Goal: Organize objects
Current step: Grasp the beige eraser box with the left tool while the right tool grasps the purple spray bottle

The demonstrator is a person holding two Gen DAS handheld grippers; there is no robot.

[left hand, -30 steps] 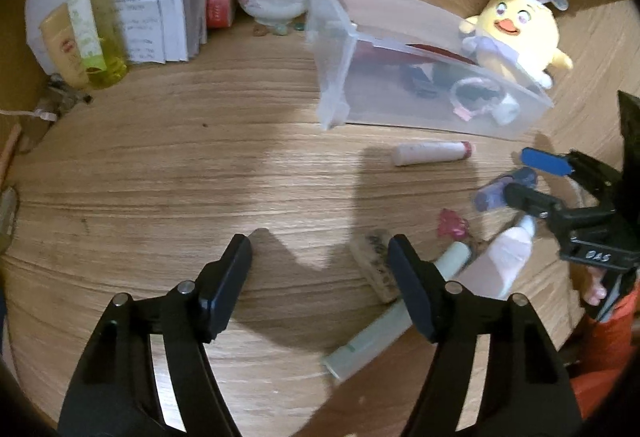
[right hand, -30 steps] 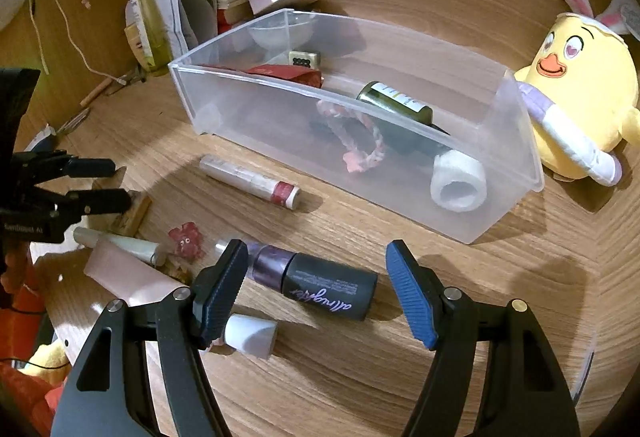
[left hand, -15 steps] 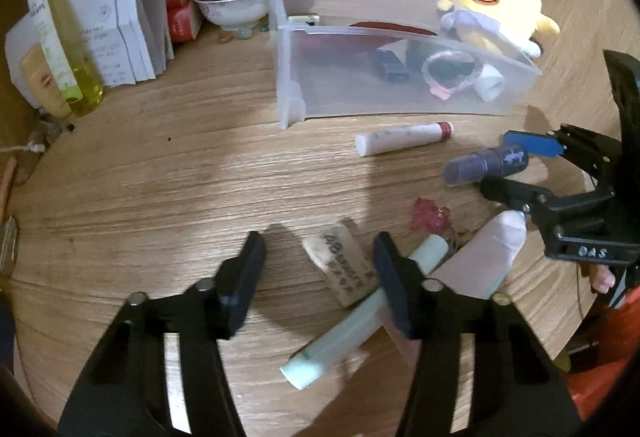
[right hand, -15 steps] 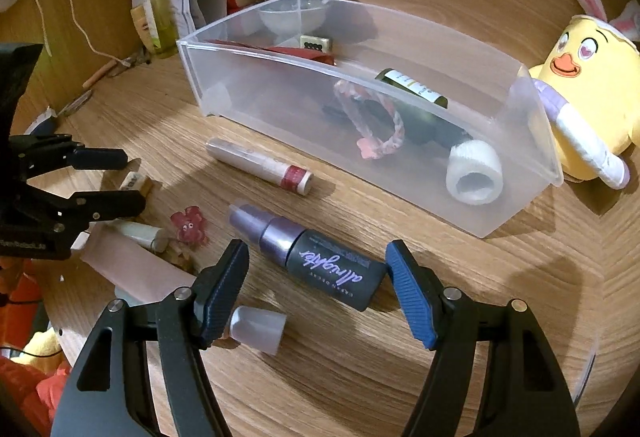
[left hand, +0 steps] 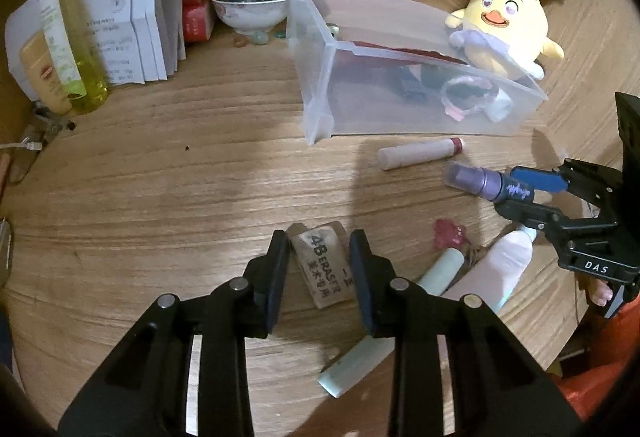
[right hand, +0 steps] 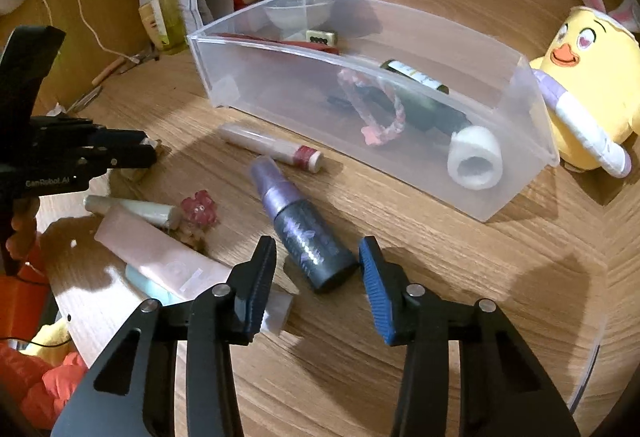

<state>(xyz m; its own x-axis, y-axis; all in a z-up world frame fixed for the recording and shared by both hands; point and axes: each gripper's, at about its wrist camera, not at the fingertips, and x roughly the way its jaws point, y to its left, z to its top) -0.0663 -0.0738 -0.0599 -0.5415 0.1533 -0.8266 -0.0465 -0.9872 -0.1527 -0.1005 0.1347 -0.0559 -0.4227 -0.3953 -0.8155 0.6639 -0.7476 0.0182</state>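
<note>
One clear bin [right hand: 516, 173], one eraser [left hand: 322, 263], one spray bottle [right hand: 304, 233], one plush chick [left hand: 506, 25], one bowl [left hand: 250, 15].

Black tongs [left hand: 319, 261], silver screws, blue ribbed pad [right hand: 374, 291], orange sleeve [right hand: 24, 377]

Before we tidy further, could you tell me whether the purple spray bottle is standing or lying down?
Lying down: the purple spray bottle rests on its side on the table.

Both cams ride on the handheld grippers, looking fwd and steeply down along the jaws, close over the wooden worktop [left hand: 160, 177]. Left cam faces the clear plastic bin [left hand: 320, 77] from its short end; right cam sees the bin [right hand: 248, 77] long-side on. Shared: bin, yellow chick plush w/ bunny ears [left hand: 504, 21] [right hand: 592, 77], purple-capped dark spray bottle [left hand: 488, 183] [right hand: 300, 225].
</note>
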